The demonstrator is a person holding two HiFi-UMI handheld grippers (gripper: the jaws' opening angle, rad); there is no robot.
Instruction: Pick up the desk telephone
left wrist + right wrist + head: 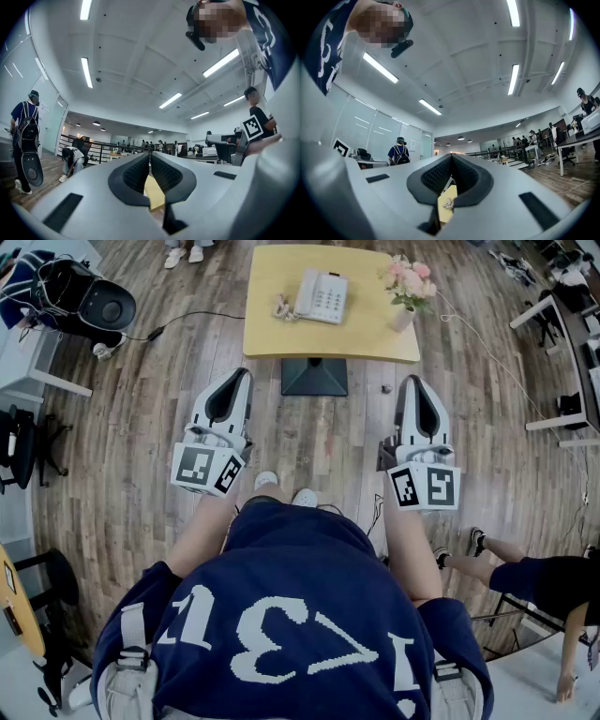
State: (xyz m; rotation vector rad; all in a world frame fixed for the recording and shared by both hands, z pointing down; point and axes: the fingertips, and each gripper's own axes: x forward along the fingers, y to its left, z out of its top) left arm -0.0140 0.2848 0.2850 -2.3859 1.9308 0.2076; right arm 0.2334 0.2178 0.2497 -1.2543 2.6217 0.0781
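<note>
A white desk telephone (322, 296) with a coiled cord lies on a small yellow table (281, 334) at the top middle of the head view. My left gripper (240, 378) and right gripper (410, 384) hover side by side over the wooden floor, short of the table's near edge. Both point slightly upward with their jaws pressed together and nothing between them. In the left gripper view the shut left gripper (150, 154) shows only a sliver of the yellow table (153, 192). The right gripper view shows the shut right gripper (451, 156) with the table (447, 206) in the gap.
A white vase of pink flowers (407, 289) stands at the table's right edge. The table's dark base (314, 377) sits just ahead of me. A black bag (89, 296) and cable lie at the left. Desks line the right side, and a seated person's legs (511, 563) are near my right.
</note>
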